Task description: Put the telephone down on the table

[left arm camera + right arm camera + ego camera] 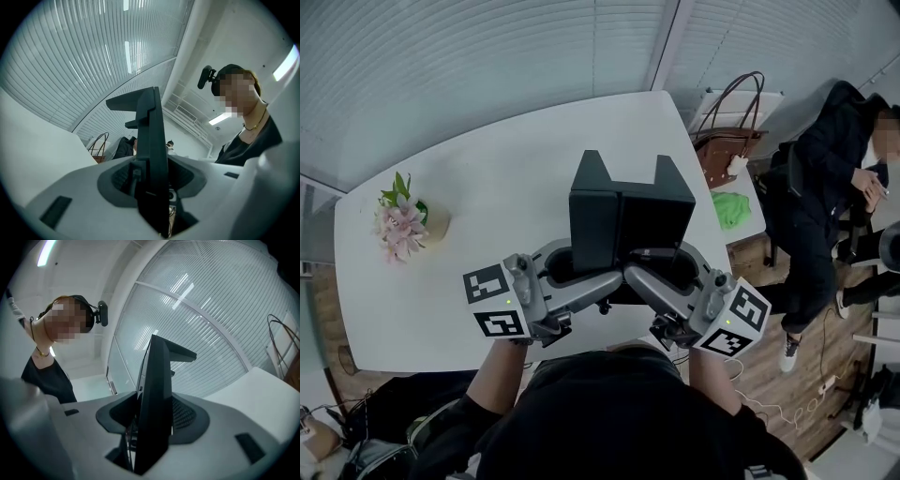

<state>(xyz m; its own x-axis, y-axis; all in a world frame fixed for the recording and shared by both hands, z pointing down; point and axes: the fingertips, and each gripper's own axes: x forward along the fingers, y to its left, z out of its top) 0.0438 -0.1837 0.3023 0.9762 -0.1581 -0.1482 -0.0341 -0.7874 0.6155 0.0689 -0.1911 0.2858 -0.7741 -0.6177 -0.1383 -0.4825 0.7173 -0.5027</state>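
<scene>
- Telephone (628,220), a black, boxy plastic set with two upright prongs on its far edge, is held just in front of the person's chest, over the near right part of the white, rounded counter (487,187).
- Left gripper (591,277) has its grey fingers (117,178) clamped on the set's near left side, and right gripper (661,270) has its fingers (187,413) clamped on the near right side. In each gripper view the dark body fills the gap between the pads.
- Lowering looks like the step in hand. The set seems clear of the counter, though no view shows its base.
- Next, both hands should sink evenly and keep the set level until it rests flat, and only then should the fingers part.
- Well apart at the far left stands a small pot of pink flowers (403,225).
- Beyond the counter's far right edge sits a brown leather handbag (731,131).
</scene>
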